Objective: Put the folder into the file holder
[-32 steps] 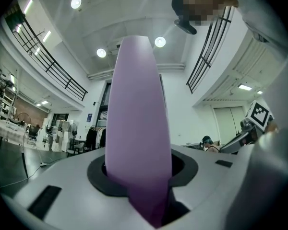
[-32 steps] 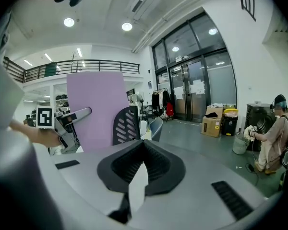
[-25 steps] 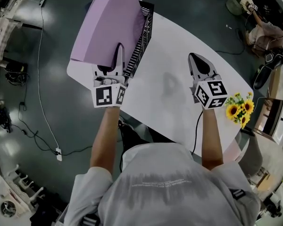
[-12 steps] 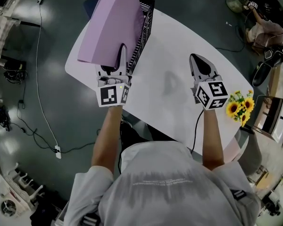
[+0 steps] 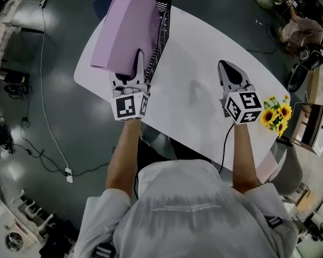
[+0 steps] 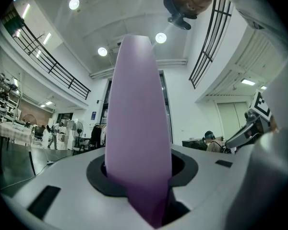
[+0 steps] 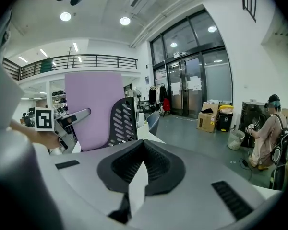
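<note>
A large purple folder (image 5: 126, 26) stands on edge over the left end of the white table (image 5: 204, 52). My left gripper (image 5: 139, 58) is shut on its near edge. In the left gripper view the folder (image 6: 137, 128) fills the gap between the jaws. A black mesh file holder (image 5: 166, 23) stands just right of the folder, which covers the holder's left side. In the right gripper view the holder's mesh wall (image 7: 122, 121) overlaps the folder (image 7: 93, 104); I cannot tell whether the folder is inside it. My right gripper (image 5: 226, 64) hovers shut and empty over the table's middle.
A bunch of sunflowers (image 5: 274, 117) sits at the table's right edge, close to my right hand. Cables trail over the dark floor (image 5: 48, 122) to the left. A seated person (image 7: 269, 133) and cardboard boxes (image 7: 209, 119) are far off to the right.
My left gripper has sunk a little with the folder, bringing it closer against the file holder. My right gripper has drifted slightly and stays shut.
</note>
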A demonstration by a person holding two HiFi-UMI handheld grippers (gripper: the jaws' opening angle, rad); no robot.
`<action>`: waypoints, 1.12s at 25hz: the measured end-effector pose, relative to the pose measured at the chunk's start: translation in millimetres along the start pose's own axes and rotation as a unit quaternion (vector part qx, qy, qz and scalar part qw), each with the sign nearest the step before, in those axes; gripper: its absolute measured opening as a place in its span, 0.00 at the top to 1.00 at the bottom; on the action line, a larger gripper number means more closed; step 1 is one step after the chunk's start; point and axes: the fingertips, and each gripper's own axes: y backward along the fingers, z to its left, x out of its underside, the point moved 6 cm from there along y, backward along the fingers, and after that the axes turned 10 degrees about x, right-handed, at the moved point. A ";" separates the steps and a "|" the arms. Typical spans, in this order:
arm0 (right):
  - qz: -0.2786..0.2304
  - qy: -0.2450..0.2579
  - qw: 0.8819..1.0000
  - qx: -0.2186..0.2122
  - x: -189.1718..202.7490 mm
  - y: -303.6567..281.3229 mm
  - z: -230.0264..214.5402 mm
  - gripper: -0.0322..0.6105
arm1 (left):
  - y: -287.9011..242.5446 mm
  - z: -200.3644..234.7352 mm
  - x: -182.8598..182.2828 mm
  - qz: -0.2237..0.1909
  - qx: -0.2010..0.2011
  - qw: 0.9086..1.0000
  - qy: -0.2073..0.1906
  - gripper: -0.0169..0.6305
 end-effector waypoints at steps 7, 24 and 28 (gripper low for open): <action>0.001 0.000 1.000 0.014 3.3 12.0 4.8 0.91 | -1.0 -2.2 14.5 0.036 0.005 0.999 -0.002 0.70; 0.010 -0.005 1.000 0.025 19.2 29.2 7.3 0.91 | -1.0 -3.1 46.8 0.096 0.001 0.995 0.023 0.67; 0.012 -0.007 0.999 0.030 22.3 35.1 4.5 0.91 | 0.1 -6.3 55.6 0.119 0.002 0.993 0.020 0.67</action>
